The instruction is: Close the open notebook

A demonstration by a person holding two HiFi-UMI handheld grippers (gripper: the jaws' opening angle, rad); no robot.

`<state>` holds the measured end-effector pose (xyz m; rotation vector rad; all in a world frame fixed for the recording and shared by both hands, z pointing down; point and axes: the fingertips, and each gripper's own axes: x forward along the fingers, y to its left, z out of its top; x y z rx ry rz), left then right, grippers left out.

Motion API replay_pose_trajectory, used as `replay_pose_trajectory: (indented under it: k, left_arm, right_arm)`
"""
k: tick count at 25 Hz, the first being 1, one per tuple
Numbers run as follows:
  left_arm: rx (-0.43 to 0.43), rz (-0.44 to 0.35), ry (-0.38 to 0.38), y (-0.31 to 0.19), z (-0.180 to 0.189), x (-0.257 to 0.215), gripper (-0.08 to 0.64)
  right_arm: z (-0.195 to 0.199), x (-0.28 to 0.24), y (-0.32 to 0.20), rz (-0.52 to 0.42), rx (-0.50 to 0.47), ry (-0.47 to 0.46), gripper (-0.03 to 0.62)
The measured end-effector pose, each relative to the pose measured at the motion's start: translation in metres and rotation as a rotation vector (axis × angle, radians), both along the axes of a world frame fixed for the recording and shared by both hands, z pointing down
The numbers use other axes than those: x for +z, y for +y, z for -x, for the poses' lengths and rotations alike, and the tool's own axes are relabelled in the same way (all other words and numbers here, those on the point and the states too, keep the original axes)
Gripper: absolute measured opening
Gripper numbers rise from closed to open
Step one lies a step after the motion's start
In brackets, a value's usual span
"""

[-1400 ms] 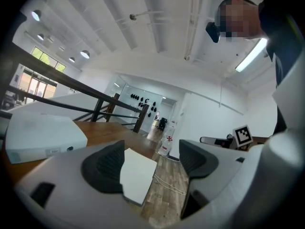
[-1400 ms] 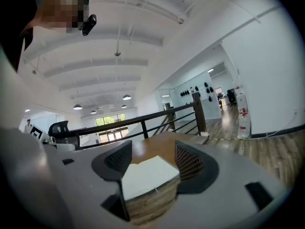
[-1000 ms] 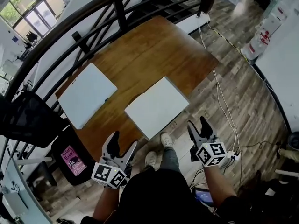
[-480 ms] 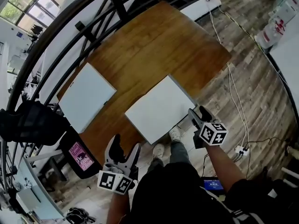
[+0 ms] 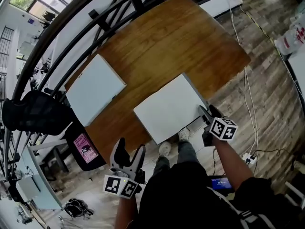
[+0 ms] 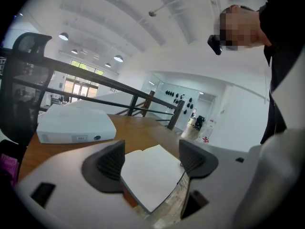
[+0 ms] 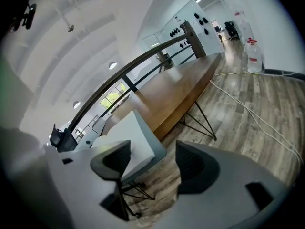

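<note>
The open notebook (image 5: 171,109) lies with blank white pages up at the near edge of the wooden table (image 5: 167,46). My right gripper (image 5: 208,112) is at its right near corner, and its jaws are opening. In the right gripper view the notebook's corner (image 7: 138,137) reaches just in front of the left pad of the right gripper (image 7: 152,163), with no pad pressing on it. My left gripper (image 5: 127,155) hangs open below the table's near edge, left of the notebook. In the left gripper view the notebook (image 6: 150,173) shows beyond the empty jaws of the left gripper (image 6: 151,161).
A flat white box (image 5: 95,88) lies on the table's left part, also seen as the white box (image 6: 76,123). A black railing (image 5: 95,18) runs behind the table. A black chair (image 5: 33,113) and a pink book (image 5: 85,147) are at the left. Cables (image 5: 248,94) trail over the floor at the right.
My right gripper has come in from beside my body to the notebook's right near corner. The left gripper has stayed about where it was.
</note>
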<state>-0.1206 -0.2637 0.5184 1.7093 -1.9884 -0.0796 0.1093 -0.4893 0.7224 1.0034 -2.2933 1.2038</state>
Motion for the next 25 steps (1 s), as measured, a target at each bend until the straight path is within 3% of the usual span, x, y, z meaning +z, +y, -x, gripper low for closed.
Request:
replay_pose_trajectory:
  k: [4,6,13,21,25]
  left_arm:
    - [-0.026,-0.012,0.025,0.010,0.004,-0.004,0.350]
    - [-0.028,-0.018,0.018,0.017,0.006,-0.005,0.350]
    - [-0.012,-0.047,0.014,0.047,0.021,-0.003,0.350]
    - [0.012,-0.114,0.025,0.085,0.047,-0.012,0.350]
    - [0.019,-0.133,0.026,0.109,0.060,-0.016,0.350]
  right_arm:
    - [0.010,0.004,0.003,0.124,0.038,-0.141,0.252]
    - [0.011,0.001,0.004,0.125,0.044,-0.170,0.170]
    - [0.013,-0.039,0.010,-0.099,0.022,-0.033,0.046]
    - [0.039,-0.101,0.048,-0.321,-0.022,0.012,0.037]
    - [0.053,-0.122,0.078,-0.460,-0.089,0.094,0.038]
